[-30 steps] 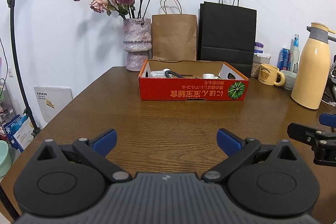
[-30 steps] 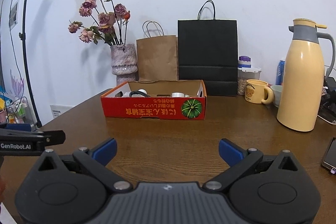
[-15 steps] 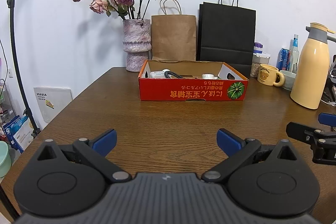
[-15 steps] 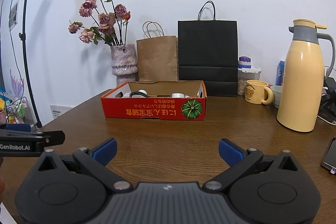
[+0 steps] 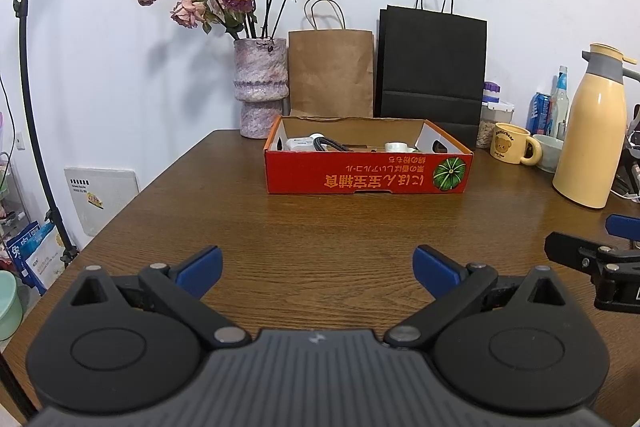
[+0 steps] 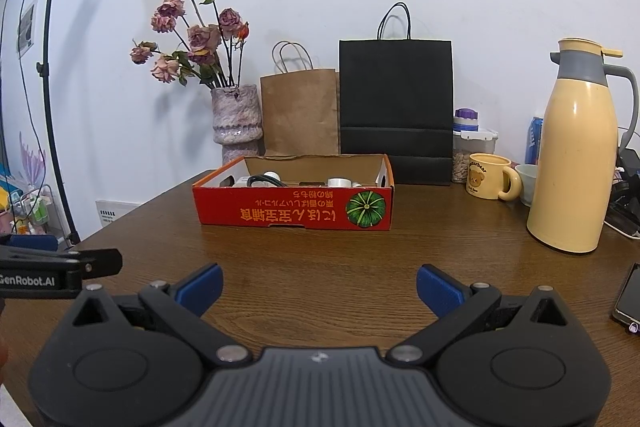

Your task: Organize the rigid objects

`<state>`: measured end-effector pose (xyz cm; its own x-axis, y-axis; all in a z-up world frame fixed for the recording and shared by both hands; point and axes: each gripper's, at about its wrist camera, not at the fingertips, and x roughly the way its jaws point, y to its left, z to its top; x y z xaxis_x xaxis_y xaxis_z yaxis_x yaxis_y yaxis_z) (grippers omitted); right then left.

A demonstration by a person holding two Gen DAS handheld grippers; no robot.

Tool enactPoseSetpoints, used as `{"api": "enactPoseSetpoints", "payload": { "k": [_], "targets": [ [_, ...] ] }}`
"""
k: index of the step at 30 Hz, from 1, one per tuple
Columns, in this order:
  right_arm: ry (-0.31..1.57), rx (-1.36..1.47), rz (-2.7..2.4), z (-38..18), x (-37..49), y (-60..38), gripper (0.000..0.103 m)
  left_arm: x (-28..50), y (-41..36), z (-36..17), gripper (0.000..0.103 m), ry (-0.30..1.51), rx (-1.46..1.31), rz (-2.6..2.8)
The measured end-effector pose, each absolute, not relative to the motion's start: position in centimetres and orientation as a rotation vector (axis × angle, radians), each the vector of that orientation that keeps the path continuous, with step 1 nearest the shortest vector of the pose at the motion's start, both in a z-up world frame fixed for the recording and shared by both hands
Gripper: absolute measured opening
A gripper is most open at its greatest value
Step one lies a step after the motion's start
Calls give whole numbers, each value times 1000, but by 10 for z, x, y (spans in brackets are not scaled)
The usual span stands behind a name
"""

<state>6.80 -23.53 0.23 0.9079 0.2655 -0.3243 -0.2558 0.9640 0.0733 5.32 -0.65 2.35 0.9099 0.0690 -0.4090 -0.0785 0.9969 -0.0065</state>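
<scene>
A shallow red cardboard box (image 5: 366, 175) with a pumpkin picture stands at the far middle of the brown wooden table (image 5: 320, 227); it also shows in the right wrist view (image 6: 294, 211). Inside it lie small white items and a black cable (image 5: 326, 143), mostly hidden by the box wall. My left gripper (image 5: 316, 269) is open and empty, low over the near table, well short of the box. My right gripper (image 6: 318, 285) is open and empty too, beside the left one, whose side shows in the right wrist view (image 6: 60, 269).
A yellow thermos jug (image 6: 576, 155) stands at the right, with a yellow bear mug (image 6: 490, 177) and a bowl behind it. A phone (image 6: 628, 301) lies at the right edge. A flower vase (image 5: 260, 87), a brown bag (image 5: 330, 71) and a black bag (image 5: 432, 63) line the wall.
Both views have shifted very slightly; the box sits a touch lower and nearer in the frames. Both grippers stay open and empty.
</scene>
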Motion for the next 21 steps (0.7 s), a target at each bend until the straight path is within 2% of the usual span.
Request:
{"api": "enactPoseSetpoints", "payload": {
  "k": [21],
  "targets": [
    [349,29,270,3,71,-234,103,53,-6,23,103,420,-16,60]
  ]
}}
